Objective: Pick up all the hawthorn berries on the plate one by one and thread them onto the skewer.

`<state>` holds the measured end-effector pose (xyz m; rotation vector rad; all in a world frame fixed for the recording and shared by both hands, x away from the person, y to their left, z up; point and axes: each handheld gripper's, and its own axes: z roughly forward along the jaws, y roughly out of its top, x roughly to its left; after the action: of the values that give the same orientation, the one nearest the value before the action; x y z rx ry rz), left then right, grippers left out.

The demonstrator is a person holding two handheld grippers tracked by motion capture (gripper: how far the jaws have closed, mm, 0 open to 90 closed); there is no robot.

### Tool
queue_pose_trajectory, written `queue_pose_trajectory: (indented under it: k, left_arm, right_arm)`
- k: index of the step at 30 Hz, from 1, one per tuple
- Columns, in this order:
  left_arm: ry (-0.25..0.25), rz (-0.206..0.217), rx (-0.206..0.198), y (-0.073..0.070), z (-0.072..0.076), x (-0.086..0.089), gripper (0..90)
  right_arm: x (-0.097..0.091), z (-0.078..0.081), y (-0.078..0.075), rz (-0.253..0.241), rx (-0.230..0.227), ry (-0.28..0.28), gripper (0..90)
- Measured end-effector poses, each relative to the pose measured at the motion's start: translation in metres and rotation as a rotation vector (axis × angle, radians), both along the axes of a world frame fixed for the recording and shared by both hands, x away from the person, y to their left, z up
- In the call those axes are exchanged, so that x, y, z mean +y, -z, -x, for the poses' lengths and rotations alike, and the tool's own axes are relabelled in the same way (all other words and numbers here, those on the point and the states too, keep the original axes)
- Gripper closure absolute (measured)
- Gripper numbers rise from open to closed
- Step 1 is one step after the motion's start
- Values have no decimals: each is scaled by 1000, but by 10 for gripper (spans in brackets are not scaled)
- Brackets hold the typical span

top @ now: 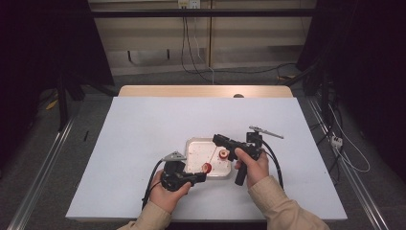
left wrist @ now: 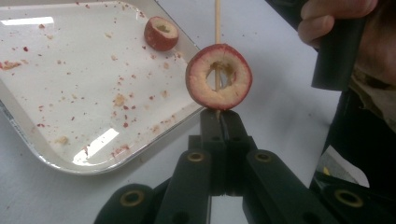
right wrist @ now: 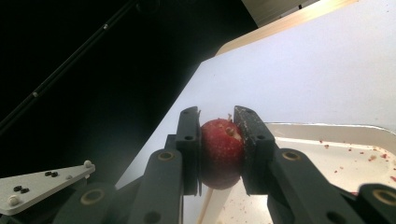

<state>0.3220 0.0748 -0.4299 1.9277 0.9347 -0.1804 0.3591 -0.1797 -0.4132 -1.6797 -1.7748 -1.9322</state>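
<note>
Skewer (left wrist: 217, 21) pinched in shut left tool (top: 201, 176), pointing toward one o'clock at second fruit (right wrist: 222, 151) clamped in right tool (top: 222, 154), first fruit (left wrist: 218, 77) already threaded.

Lab or test room. Dark curtains (top: 364, 57) flank 1 white table (top: 143, 124). Loose cables (top: 191, 52) hang from wall sockets (top: 188, 4).
</note>
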Motion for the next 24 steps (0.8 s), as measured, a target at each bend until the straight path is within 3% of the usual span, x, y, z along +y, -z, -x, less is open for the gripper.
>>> queue_pose_trajectory:
  k: [14,16,18,19,21,23,24]
  left_arm:
    - [-7,13,-3,0,-1,1,900]
    - [-3,19,-3,-2,-1,0,900]
    - [-37,70,-6,-6,-4,2,900]
    - [-50,59,-3,-9,-7,3,900]
    - [-58,66,-13,-8,-7,6,900]
    - [-68,65,-23,-8,-6,8,900]
    - [-66,63,-22,-9,-6,9,900]
  right_arm:
    - [-1,1,2,-5,8,-16,729]
    - [1,1,2,-16,14,-41,729]
    - [11,4,5,-24,50,-79,728]
    - [17,6,7,-28,76,-123,727]
    - [29,11,6,17,30,-130,727]
    - [28,5,8,-18,80,-153,722]
    - [27,3,9,-20,77,-154,718]
